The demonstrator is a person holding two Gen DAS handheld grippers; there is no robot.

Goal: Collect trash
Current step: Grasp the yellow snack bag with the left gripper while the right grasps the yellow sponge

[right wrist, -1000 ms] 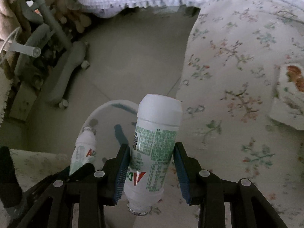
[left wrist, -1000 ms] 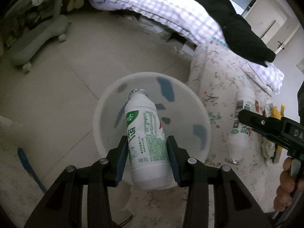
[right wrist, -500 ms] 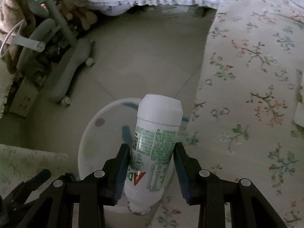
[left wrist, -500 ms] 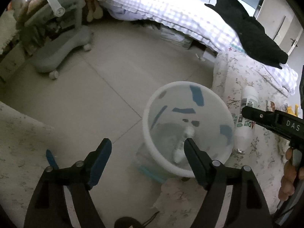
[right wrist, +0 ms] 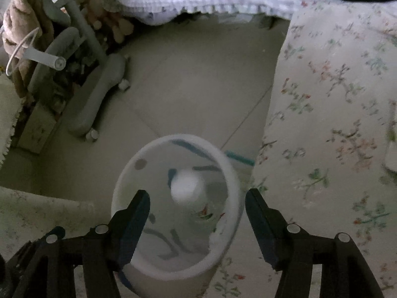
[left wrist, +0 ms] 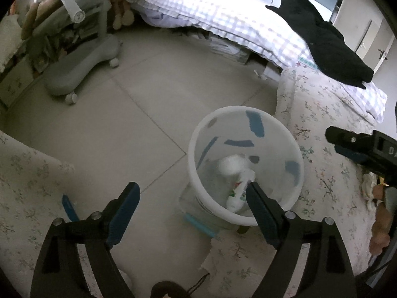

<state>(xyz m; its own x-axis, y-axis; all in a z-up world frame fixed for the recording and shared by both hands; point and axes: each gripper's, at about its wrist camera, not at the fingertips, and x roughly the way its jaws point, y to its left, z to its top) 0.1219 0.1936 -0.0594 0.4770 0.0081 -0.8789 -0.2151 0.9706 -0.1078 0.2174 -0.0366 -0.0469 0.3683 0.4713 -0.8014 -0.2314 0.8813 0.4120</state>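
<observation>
A: Left wrist view, left to right. Grey chair base (left wrist: 82, 67) on the tiled floor (left wrist: 139, 114), upper left. Left tool (left wrist: 191, 196) low in frame, jaws spread wide, just been opening, nothing between the pads.

B: And the bin?

A: White bin (left wrist: 198, 159) stands on the floor, just right of centre, at the edge of the floral sheet (left wrist: 330, 114). One bottle (left wrist: 239, 190) lies tilted at the bottom; a second white shape beside it is blurred, probably the other bottle.

B: Further right?

A: Checked quilt (left wrist: 223, 17) with a black garment (left wrist: 320, 42) on it, upper right. Right tool's black body at the right edge, a hand (left wrist: 379, 223) on its grip.

B: Right wrist view?

A: Same chair base upper left, plush toys (right wrist: 106, 17) above it. Right tool (right wrist: 197, 201) directly over the bin (right wrist: 230, 173), jaws apart, just been opening, pads clear of everything. A bottle (right wrist: 187, 190), blurred, white end facing the camera, sits inside the bin's mouth between the jaws in the picture, untouched. I cannot tell whether it has settled.

B: Right of that?

A: Floral sheet, filling the right side.
</observation>
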